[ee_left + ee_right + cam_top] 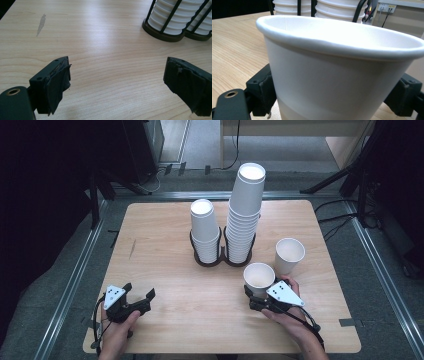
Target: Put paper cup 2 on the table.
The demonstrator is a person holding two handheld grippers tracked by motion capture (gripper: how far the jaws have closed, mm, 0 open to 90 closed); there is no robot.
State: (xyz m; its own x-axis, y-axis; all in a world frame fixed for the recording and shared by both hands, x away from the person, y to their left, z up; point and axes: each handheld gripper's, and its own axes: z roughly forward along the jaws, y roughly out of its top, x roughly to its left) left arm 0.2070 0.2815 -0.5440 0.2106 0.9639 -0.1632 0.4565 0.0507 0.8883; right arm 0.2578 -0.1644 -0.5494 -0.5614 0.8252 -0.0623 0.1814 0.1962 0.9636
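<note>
1. The right gripper [261,296] is held in the person's right hand [290,312] at the near right part of the table [165,270]. Its jaws are set on either side of a white paper cup [259,278], near the base, and the cup wall is contacted by both pads. The cup is gripped between them.
2. In the right gripper view, the paper cup [337,80] is seen upright directly ahead of the jaws, mouth up, with a slight dent in the near rim.
3. A second paper cup [289,255] is stood upright beyond the right gripper and a little to its right, just beside the held cup. Whether the two touch cannot be told.
4. The left gripper [139,300] is held in the left hand [116,332] at the near left part of the table. Its jaws are spread wide, and nothing is held between them; bare tabletop is seen in the gap in the left gripper view [117,82].
5. A black double cup holder [220,257] is located beyond both grippers, nearer the right one. A short cup stack [204,227] is carried in its left ring and a tall cup stack [245,215] in its right ring.
6. In the left gripper view, the holder base [162,36] is seen ahead and to the right of the jaws, well apart from them.
</note>
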